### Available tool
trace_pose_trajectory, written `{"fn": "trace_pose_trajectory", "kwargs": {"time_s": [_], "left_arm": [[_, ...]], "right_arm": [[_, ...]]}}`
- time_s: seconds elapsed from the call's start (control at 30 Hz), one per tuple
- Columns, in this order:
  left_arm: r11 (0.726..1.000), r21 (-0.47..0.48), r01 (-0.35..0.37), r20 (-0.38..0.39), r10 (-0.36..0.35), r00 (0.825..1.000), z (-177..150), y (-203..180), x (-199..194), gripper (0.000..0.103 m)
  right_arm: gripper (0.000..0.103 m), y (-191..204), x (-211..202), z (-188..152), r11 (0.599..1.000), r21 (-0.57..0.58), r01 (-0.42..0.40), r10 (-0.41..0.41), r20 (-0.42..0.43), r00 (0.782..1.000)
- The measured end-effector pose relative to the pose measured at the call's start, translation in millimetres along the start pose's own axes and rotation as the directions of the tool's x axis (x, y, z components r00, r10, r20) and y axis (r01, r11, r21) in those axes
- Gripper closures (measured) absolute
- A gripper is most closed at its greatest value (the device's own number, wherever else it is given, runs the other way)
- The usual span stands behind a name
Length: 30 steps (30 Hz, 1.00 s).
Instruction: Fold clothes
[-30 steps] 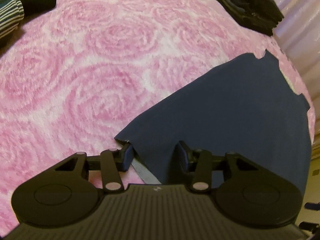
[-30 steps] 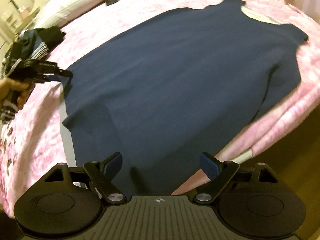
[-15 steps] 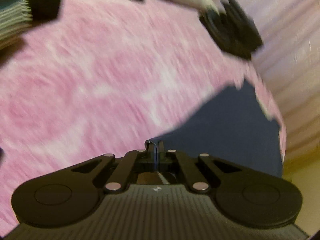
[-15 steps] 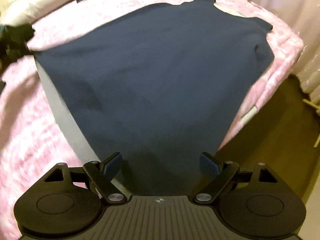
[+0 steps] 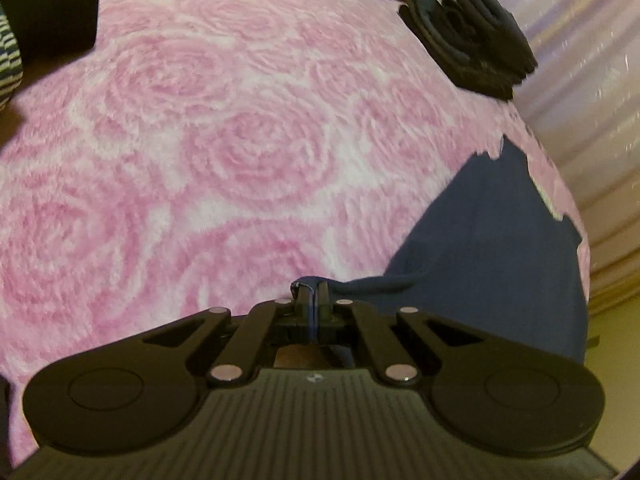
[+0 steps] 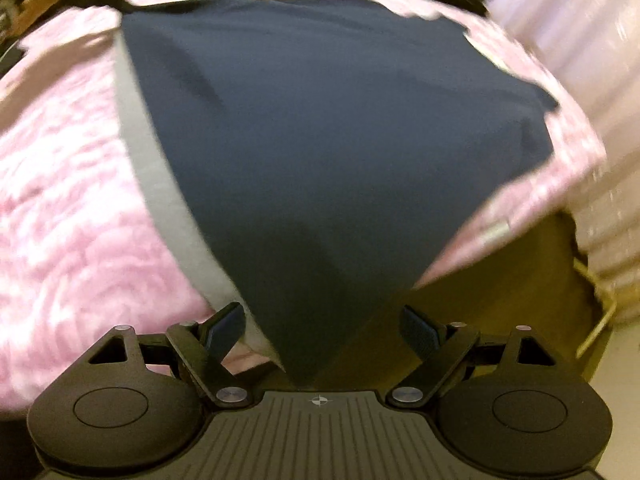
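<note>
A navy blue shirt [image 6: 328, 128] lies spread on the pink rose-patterned bedspread [image 5: 200, 152], with a grey inner band [image 6: 160, 176] along its left edge. My left gripper [image 5: 311, 294] is shut on a corner of the shirt's hem, and the cloth [image 5: 492, 256] runs off to the right from its pads. My right gripper [image 6: 324, 332] stands open at the near corner of the shirt, which reaches down between the two blue fingertips [image 6: 226, 330] without being pressed. That corner hangs near the bed's edge.
A stack of folded dark clothes [image 5: 468, 44] sits at the far right of the bed, by a pale curtain [image 5: 592, 92]. Striped and black garments [image 5: 44, 20] lie at the far left. The floor [image 6: 512, 280] drops away right of the bed's edge.
My left gripper closed on the shirt's hem corner and pulled it leftward across the bedspread. My right gripper swung toward the shirt's near corner at the bed's edge, jaws unchanged.
</note>
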<state>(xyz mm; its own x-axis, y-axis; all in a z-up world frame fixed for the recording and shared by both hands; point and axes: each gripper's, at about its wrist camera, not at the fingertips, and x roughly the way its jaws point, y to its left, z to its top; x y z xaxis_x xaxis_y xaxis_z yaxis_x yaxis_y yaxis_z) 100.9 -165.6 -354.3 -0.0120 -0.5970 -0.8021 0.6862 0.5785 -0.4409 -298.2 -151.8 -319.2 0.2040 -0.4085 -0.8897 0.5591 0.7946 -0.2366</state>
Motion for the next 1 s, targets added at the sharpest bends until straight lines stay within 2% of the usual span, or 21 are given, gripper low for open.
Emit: {"fn": "trace_pose_trajectory", "kwargs": {"time_s": [0.1,0.3,0.33,0.37,0.4,0.43,0.47,0.5,0.63,0.73,0.83,0.93,0.97,1.0], "left_arm": [[1.000,0.021,-0.007,-0.015,0.008,1.000,-7,-2,-2,0.103],[0.999,0.032,-0.001,-0.012,0.002,1.000,-14,-4,-7,0.103],[1.000,0.029,0.002,-0.010,-0.002,1.000,-14,-4,-8,0.103],[1.000,0.026,0.006,-0.008,-0.006,1.000,-13,-4,-9,0.103],[1.000,0.022,0.009,-0.007,-0.009,1.000,-13,-4,-9,0.103],[1.000,0.017,0.013,-0.009,-0.013,1.000,-12,-4,-10,0.103],[1.000,0.012,0.017,-0.011,-0.017,1.000,-11,-4,-10,0.103],[1.000,0.007,0.020,-0.014,-0.020,1.000,-10,-4,-11,0.103],[0.999,-0.008,0.043,0.025,-0.042,0.999,1,-1,-29,0.103],[0.999,0.021,0.044,0.051,-0.045,0.998,11,1,-40,0.103],[0.999,0.024,0.027,0.006,-0.027,1.000,13,5,-28,0.103],[0.999,0.049,-0.001,-0.030,0.002,1.000,10,5,-18,0.103],[0.998,0.060,-0.013,-0.029,0.015,0.999,8,5,-19,0.102],[0.997,0.067,-0.026,-0.025,0.028,0.999,6,6,-21,0.102]], "right_arm": [[0.016,10,3,3,0.995,-0.097,0.003,0.001,0.045,0.999],[0.018,26,1,14,0.965,-0.250,0.083,-0.043,0.162,0.986],[0.026,28,-1,17,0.963,-0.257,0.083,-0.039,0.171,0.984],[0.050,29,-1,18,0.959,-0.273,0.080,-0.032,0.177,0.984],[0.062,32,-1,18,0.954,-0.293,0.071,-0.019,0.177,0.984],[0.068,36,0,18,0.949,-0.310,0.064,-0.009,0.176,0.984],[0.089,37,2,19,0.947,-0.319,0.047,0.007,0.167,0.986],[0.100,37,3,20,0.946,-0.323,0.033,0.020,0.158,0.987],[0.102,34,-15,36,0.968,-0.253,-0.012,0.055,0.162,0.985],[0.102,47,-39,61,0.955,-0.293,-0.038,0.107,0.223,0.969],[0.102,62,-24,73,0.950,-0.308,-0.047,0.112,0.195,0.974],[0.100,67,-1,71,0.950,-0.306,-0.060,0.100,0.118,0.988],[0.084,67,-1,68,0.949,-0.308,-0.067,0.107,0.116,0.987],[0.053,66,-3,65,0.950,-0.304,-0.078,0.118,0.115,0.986]]}}
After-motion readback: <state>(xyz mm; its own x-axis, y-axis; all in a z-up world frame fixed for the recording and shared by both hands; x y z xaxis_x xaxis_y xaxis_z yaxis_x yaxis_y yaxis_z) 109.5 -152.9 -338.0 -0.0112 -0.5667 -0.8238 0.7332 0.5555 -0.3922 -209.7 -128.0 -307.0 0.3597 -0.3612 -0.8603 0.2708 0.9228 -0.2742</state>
